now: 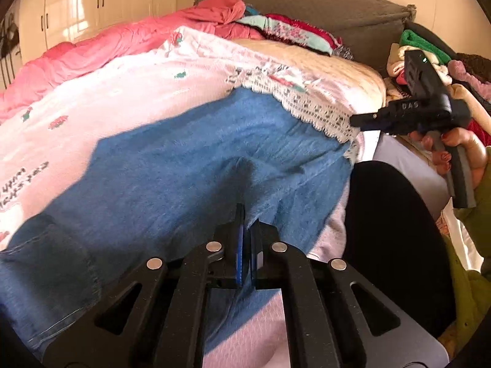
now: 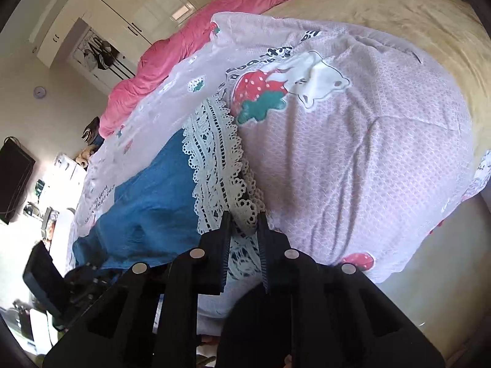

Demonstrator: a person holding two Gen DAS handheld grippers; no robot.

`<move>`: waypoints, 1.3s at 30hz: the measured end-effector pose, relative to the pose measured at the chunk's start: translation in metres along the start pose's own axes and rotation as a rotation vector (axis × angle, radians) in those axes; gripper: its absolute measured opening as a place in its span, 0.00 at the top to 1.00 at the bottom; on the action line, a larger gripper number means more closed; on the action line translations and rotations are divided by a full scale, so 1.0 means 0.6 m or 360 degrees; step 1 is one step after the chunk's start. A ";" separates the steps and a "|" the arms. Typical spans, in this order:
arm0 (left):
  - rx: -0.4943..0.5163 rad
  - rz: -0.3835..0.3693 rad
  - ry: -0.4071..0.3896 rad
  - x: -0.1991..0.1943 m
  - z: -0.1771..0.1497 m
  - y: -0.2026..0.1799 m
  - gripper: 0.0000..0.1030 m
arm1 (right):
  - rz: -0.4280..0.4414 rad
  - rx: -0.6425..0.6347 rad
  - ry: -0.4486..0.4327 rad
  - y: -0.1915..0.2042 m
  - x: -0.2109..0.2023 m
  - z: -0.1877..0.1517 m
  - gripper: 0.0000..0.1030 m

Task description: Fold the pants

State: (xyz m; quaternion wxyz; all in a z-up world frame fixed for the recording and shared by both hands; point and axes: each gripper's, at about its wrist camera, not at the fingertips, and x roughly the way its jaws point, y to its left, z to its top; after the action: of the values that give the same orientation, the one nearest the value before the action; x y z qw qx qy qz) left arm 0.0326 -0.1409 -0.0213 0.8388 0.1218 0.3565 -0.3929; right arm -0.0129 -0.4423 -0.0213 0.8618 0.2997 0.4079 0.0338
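We see blue denim pants spread across a pink strawberry-print sheet on a bed. Our left gripper is clenched on a fold of the denim at the near edge, its two fingers almost touching with the cloth pinched between them; we judge this grip is meant to lift or drag that part over for a fold. Our right gripper hangs at the pants' white lace hem, its fingers apart and straddling the lace trim without squeezing it, as if lining up to take that end.

Around the pants, a rumpled pink quilt runs along the far side of the bed, and a heap of mixed clothes sits toward the grey headboard. More garments are stacked at the right, behind the right gripper. A dark rounded shape, perhaps our knee, presses close beside the bed edge and may crowd the left gripper's swing.
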 end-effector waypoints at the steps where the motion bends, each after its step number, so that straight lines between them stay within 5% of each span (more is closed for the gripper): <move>1: -0.0007 -0.0013 -0.0014 -0.013 -0.003 0.000 1.00 | -0.0008 -0.0029 -0.0005 0.003 -0.006 -0.004 0.85; 11: 0.0024 0.0012 0.0152 0.009 -0.039 -0.001 0.99 | -0.0128 -0.0110 0.0115 -0.011 0.023 -0.025 0.84; 16: -0.0022 -0.0007 0.0174 0.013 -0.043 0.005 0.98 | -0.0254 -0.0157 0.0085 -0.005 0.002 -0.023 0.61; 20: -0.0106 -0.0062 0.0132 -0.019 -0.052 0.008 0.74 | -0.0218 -0.0364 -0.0070 0.043 -0.042 -0.018 0.54; 23: -0.0202 -0.0080 0.0083 -0.053 -0.057 0.018 0.70 | -0.0083 -0.0568 -0.0029 0.102 -0.026 -0.030 0.48; 26: -0.0301 0.0026 -0.0013 -0.107 -0.064 0.041 0.60 | -0.0046 -0.0755 0.0083 0.153 0.026 -0.045 0.48; 30: -0.0543 0.0320 -0.0142 -0.192 -0.086 0.108 0.42 | -0.0070 -0.0877 0.0221 0.186 0.099 -0.062 0.47; 35: -0.0991 0.0597 -0.0148 -0.247 -0.136 0.216 0.33 | -0.0159 -0.0905 0.0244 0.178 0.138 -0.081 0.45; 39: -0.1137 0.0671 -0.0095 -0.229 -0.145 0.261 0.22 | -0.0150 -0.0870 0.0242 0.165 0.130 -0.077 0.43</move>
State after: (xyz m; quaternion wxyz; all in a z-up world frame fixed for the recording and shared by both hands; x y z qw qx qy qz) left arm 0.0456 0.0832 -0.0003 0.9004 -0.1179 0.4133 -0.0676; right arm 0.0240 -0.3149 -0.0430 0.8782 0.0336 0.4606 0.1248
